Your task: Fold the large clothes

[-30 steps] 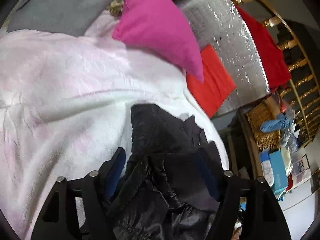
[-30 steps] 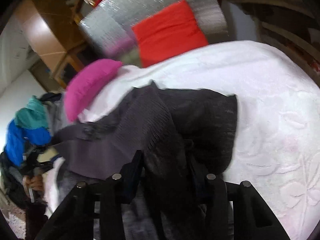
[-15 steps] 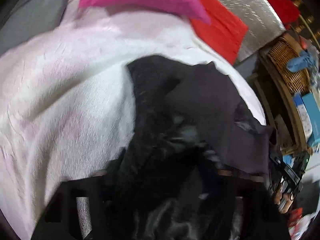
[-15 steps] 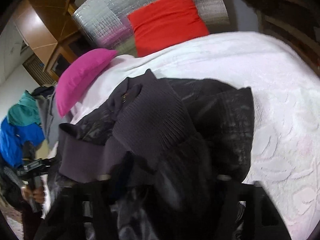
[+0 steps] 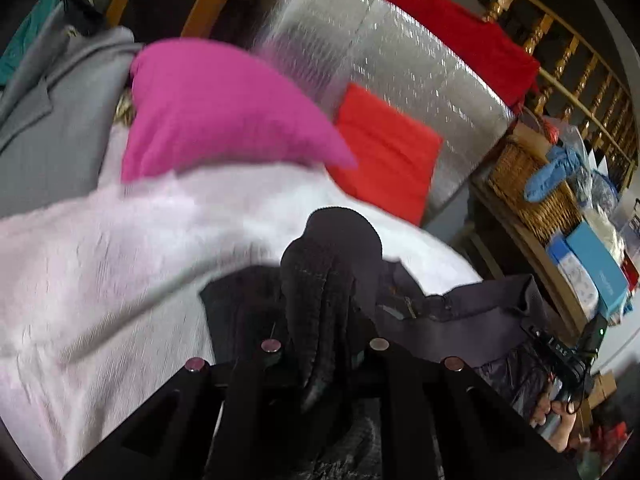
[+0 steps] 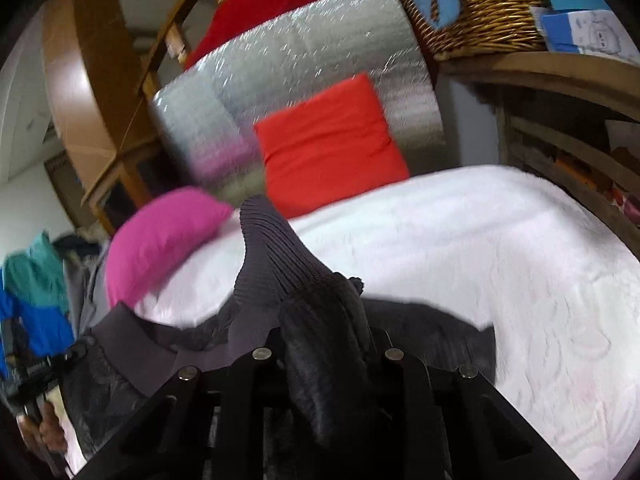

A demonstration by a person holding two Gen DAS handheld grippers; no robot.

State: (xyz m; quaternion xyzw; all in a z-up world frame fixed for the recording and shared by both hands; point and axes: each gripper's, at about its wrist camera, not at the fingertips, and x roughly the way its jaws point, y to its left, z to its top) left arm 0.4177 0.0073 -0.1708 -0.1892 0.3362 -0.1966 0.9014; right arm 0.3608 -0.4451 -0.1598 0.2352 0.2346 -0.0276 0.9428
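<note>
both left tongs (image 5: 326, 346) and right tongs (image 6: 326, 354) clenched on bunched dark jacket (image 6: 320, 320) above white bed cover (image 6: 500, 248) (barely started): no neat fold yet.

My right gripper (image 6: 326, 354) pinches a dark grey ribbed-knit jacket (image 6: 280, 264), cuff sticking up far side. Rest drapes left over white fluffy bedspread (image 6: 480, 248). Magenta pillow (image 6: 160, 244) far left, red square cushion (image 6: 328, 144) beyond.

A bed under a pale pink textured blanket (image 6: 500, 248) backs onto a silver quilted foil panel (image 6: 304, 64); wooden shelving (image 6: 560, 120), somewhat blurred, stands alongside.
</note>
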